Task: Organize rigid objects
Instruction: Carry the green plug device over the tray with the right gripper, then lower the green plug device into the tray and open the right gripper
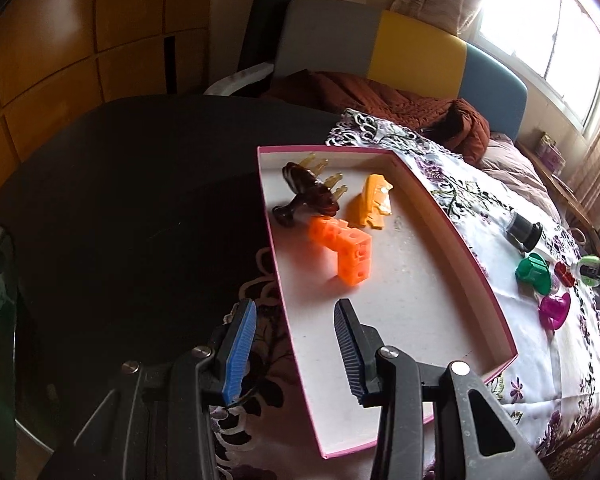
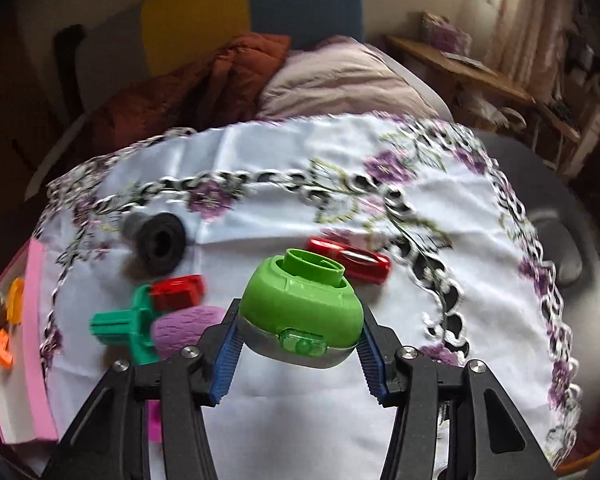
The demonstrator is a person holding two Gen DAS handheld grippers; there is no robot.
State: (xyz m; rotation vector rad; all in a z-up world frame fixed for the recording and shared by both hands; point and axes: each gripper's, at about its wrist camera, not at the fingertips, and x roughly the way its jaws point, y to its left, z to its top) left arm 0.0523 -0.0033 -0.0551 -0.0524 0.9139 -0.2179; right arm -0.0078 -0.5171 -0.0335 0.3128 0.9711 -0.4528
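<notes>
Partly hidden, green lid (image 2: 300,312) fills right claw (image 2: 298,354) (blurred).

Daylight from window (image 1: 548,28) far right, blown out with glare. Left side dim, dark tabletop (image 1: 140,184) nearly black. Right wrist view motion-blurred across the tablecloth (image 2: 300,184). Heavy fisheye bending and dark vignette at edges.

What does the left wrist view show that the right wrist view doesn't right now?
Left only: the open left gripper over the box's near end, and a brown hair claw fully visible inside the box.
Right only: the right gripper shut on a green lid, and a long red piece behind it.
Both: the pink-rimmed box, orange cubes, black cap, teal piece.
</notes>
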